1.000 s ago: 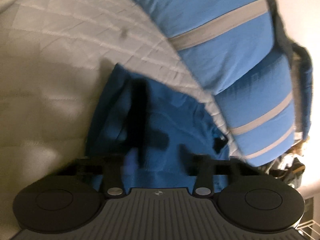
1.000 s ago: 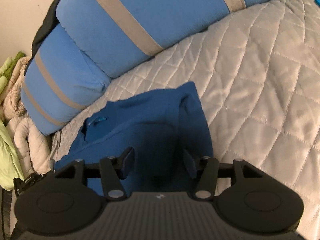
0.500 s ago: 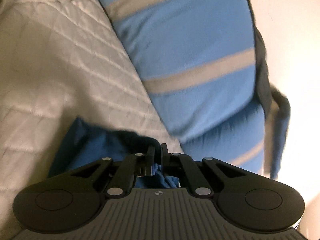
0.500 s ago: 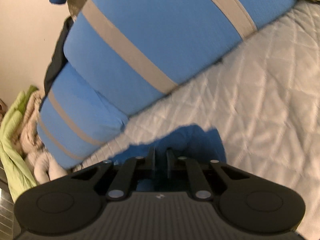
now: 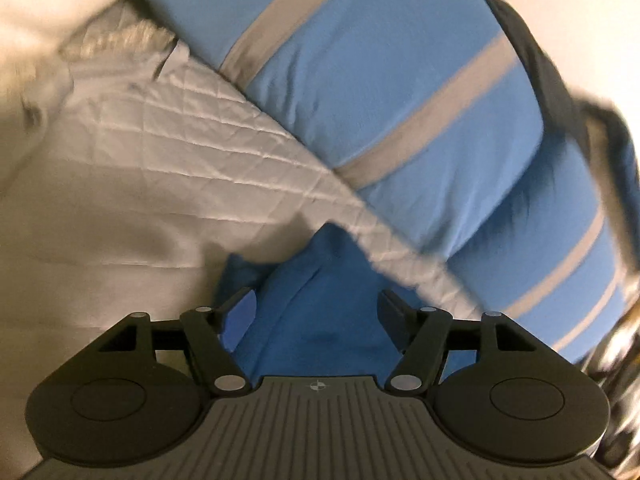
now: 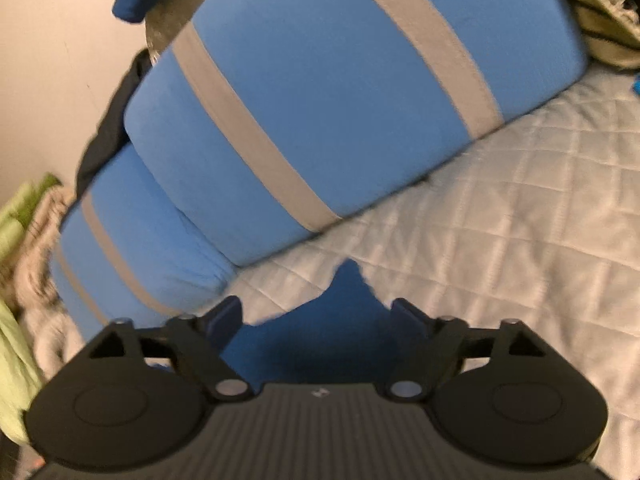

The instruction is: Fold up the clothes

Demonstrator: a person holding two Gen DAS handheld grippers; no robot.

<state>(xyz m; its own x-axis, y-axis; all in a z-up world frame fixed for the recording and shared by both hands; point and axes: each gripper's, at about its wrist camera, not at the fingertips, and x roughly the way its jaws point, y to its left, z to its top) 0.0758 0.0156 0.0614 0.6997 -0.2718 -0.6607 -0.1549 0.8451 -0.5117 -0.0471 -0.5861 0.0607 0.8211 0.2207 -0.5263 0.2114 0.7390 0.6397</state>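
Note:
A dark blue garment [image 5: 320, 280] lies on the white quilted bedcover [image 5: 160, 160], close under both grippers, with a peaked fold pointing toward the pillows. My left gripper [image 5: 316, 312] hangs just above it. Its jaws are opening, and the cloth lies below and between the fingers without being pinched. In the right wrist view the same blue garment [image 6: 348, 288] shows its pointed edge on the bedcover [image 6: 500, 240]. My right gripper [image 6: 318, 316] stands wide over it, jaws opening, pads apart from the cloth. Most of the garment is hidden under the gripper bodies.
Two light blue pillows with grey stripes [image 5: 380, 100] [image 6: 320, 100] lie right behind the garment. A dark piece of clothing [image 6: 108, 132] hangs behind them against the wall. Green and beige fabrics [image 6: 16, 320] are piled at the left. Crumpled white bedding [image 5: 60, 40] is at the far left.
Half a second ago both grippers were shut on the blue cloth. Both have now spread their jaws and let it go. Both have lifted a little.

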